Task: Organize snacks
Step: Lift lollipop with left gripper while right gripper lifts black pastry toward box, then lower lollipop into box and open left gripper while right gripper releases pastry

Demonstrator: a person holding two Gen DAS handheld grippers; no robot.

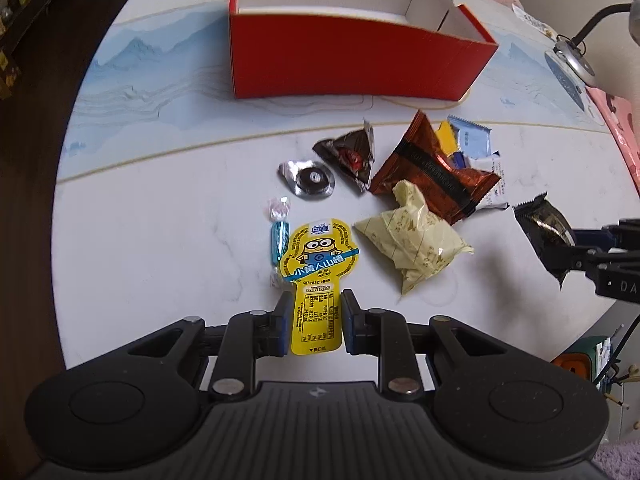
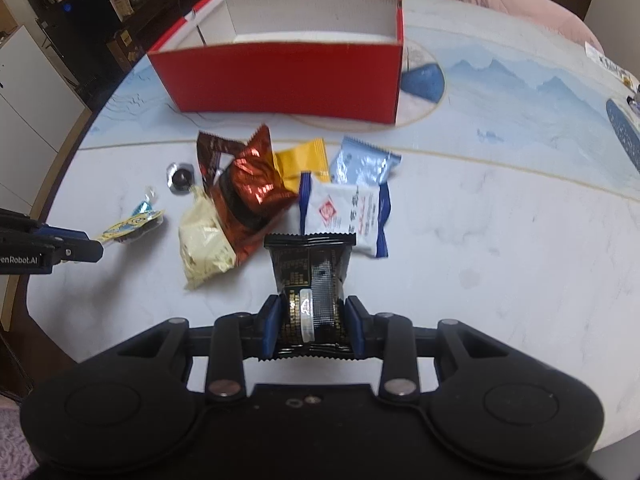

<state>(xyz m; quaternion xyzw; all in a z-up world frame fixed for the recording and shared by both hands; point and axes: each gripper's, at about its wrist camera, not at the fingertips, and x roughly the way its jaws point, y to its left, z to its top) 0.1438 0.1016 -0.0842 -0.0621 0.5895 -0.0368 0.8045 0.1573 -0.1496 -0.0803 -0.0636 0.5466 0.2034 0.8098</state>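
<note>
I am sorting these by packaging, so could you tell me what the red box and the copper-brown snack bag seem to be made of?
Red box: probably cardboard, matte red outside, plain white inside, with thin folded walls. Copper-brown snack bag: likely metallised plastic film, glossy, crinkled, with bright glints.

Desk surface (image 1: 160,208): white marble-look top with rounded edge, printed with pale blue mountain scenery and thin gold curved lines.
Round blue print (image 2: 424,80): on the desk top, right of centre in the right wrist view.
Lamp (image 1: 576,60): round metallic base at the desk's far right edge, dark curved neck rising from it.
Pink cushion (image 2: 532,12): beyond the far desk edge.
Dark cabinet (image 2: 76,20): far left background, small items on top, blurred.
Floor (image 1: 48,92): dark, left of the desk.
</note>
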